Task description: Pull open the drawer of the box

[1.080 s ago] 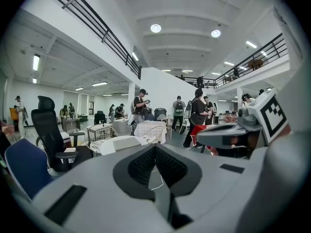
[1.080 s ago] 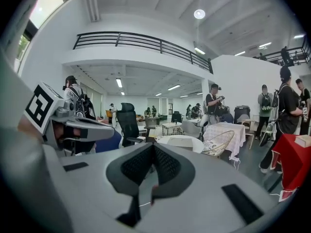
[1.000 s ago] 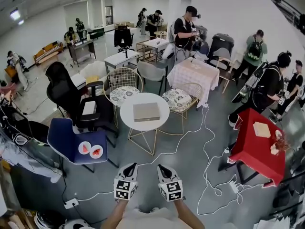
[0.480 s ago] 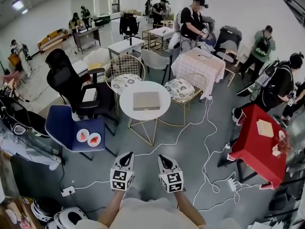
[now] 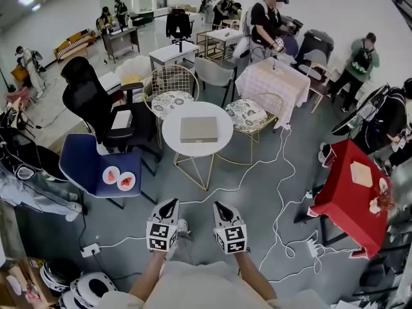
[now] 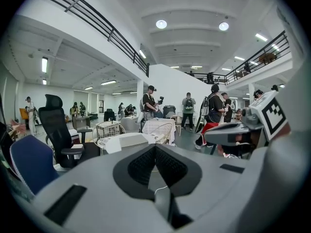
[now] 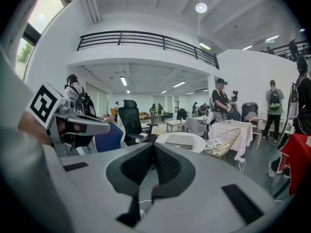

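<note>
Grey floor (image 5: 193, 201), left tongs (image 5: 171, 202), right tongs (image 5: 218, 205), both closed, towards box (image 5: 198, 129)

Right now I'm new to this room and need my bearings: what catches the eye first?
A round white table stands mid-floor with a flat grey box on it. A bright red table stands at the right, a blue chair holding two plates at the left. Nearest, the left gripper and right gripper, both shut and empty, point toward the box.
</note>
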Available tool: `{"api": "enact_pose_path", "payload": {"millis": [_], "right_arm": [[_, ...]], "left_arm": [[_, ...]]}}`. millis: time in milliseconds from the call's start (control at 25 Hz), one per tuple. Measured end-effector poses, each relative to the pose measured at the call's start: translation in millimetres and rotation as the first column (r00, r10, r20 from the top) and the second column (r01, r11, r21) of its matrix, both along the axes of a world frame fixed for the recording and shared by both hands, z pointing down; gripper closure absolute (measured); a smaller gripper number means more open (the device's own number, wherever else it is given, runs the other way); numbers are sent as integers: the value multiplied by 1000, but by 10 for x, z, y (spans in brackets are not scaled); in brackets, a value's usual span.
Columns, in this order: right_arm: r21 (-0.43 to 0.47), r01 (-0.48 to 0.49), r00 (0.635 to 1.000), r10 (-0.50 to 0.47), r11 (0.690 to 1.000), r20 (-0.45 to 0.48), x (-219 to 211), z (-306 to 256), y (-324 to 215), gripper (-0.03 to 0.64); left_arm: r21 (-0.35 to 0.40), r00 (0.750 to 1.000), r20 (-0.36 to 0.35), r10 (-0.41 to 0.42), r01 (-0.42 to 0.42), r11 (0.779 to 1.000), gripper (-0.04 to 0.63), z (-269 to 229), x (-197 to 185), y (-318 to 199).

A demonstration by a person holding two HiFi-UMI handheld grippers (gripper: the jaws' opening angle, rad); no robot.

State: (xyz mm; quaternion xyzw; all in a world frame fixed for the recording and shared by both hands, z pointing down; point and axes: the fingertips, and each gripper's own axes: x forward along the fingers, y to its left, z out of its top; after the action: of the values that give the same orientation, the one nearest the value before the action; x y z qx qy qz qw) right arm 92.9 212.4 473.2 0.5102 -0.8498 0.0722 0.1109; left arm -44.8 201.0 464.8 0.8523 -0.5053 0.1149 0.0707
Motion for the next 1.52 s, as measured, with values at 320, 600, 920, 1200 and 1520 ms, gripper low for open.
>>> {"api": "enact_pose_path", "payload": {"millis": [320, 600, 920, 1200, 1520], "right_arm": [[-6, -16, 1000, 16, 1000, -18, 37, 64, -377, 601], [-21, -29, 999, 28, 999, -38, -50, 148, -994, 601], [-34, -38, 998, 36, 999, -52, -329, 145, -1970, 601], [-27, -52, 997, 50, 998, -58, -572, 19, -2925, 601], [-12, -94, 992, 92, 996, -87, -612, -101, -3883, 601]], "left_arm": [[-3, 1000, -15, 6, -6, 1000, 583, 70, 15, -412], [-4, 999, -33, 26, -27, 1000, 583, 143, -31, -1099], [-17, 998, -41, 48, -49, 999, 583, 138, -248, -2089], [-14, 996, -34, 80, -80, 997, 583, 20, -440, -3046], [0, 992, -18, 127, -127, 992, 583, -98, -546, -3949]]}}
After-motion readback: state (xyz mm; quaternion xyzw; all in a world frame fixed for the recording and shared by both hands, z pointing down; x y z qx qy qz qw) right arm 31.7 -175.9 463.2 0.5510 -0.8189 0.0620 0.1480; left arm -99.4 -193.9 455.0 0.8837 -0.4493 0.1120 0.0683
